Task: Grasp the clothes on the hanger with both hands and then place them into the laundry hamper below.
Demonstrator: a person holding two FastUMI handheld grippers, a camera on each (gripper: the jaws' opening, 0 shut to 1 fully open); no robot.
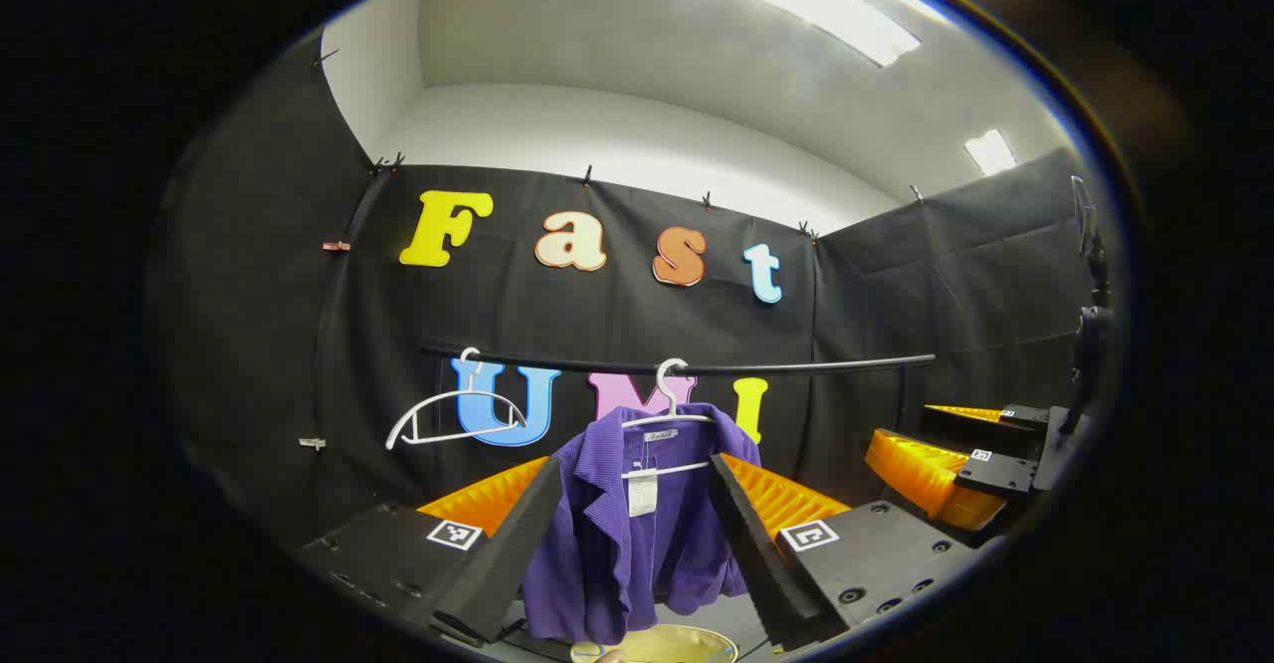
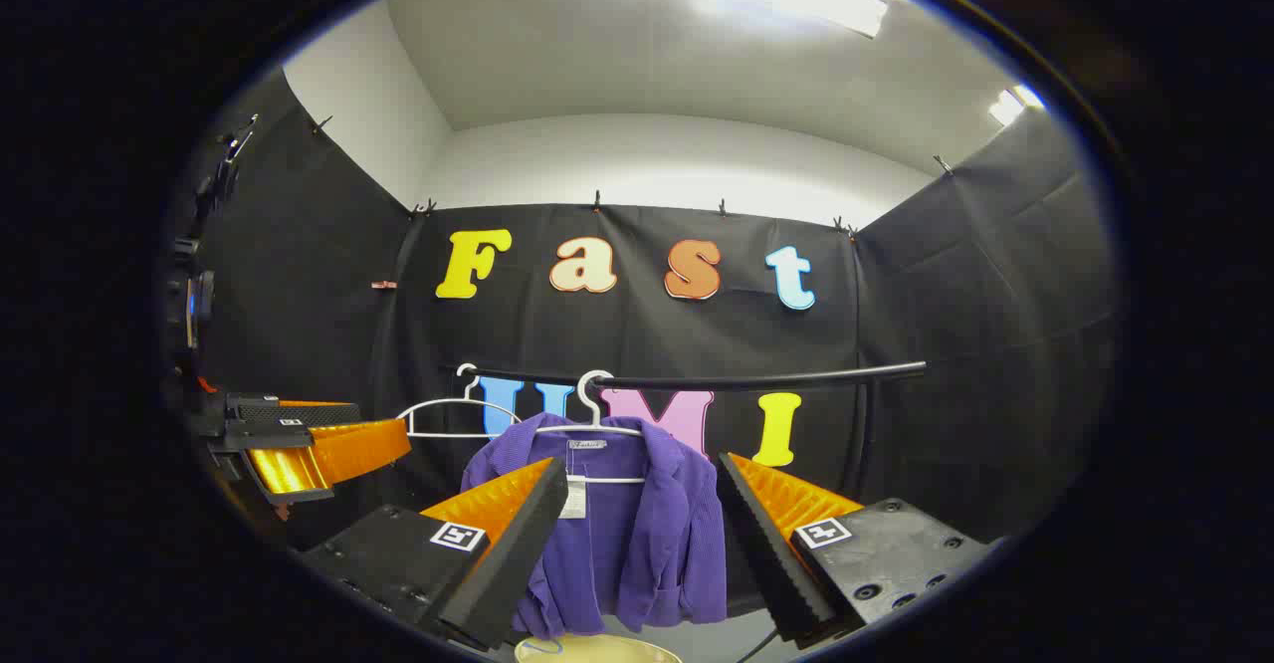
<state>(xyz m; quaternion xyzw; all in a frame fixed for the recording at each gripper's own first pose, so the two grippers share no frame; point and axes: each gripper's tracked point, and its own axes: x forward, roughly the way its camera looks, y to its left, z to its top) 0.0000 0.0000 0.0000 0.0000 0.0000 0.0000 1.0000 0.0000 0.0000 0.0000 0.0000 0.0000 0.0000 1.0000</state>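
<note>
A black rail (image 1: 697, 366) spans the booth wall, carrying two white hangers. The purple jacket (image 1: 637, 529) hangs from the right hanger (image 1: 673, 414), directly above the pale rim of the laundry hamper (image 1: 662, 645). An empty hanger (image 1: 453, 414) hangs further left. The left tongs (image 1: 637, 544) and right tongs (image 2: 642, 544) are both spread wide, short of the jacket and touching nothing.

You faced a ribbed purple cloth jacket (image 1: 637, 534) on a smooth white hanger (image 1: 669, 414), under a matt black rail (image 1: 796, 365); your fingers' pads (image 1: 503, 553) looked like rough black foam.
</note>
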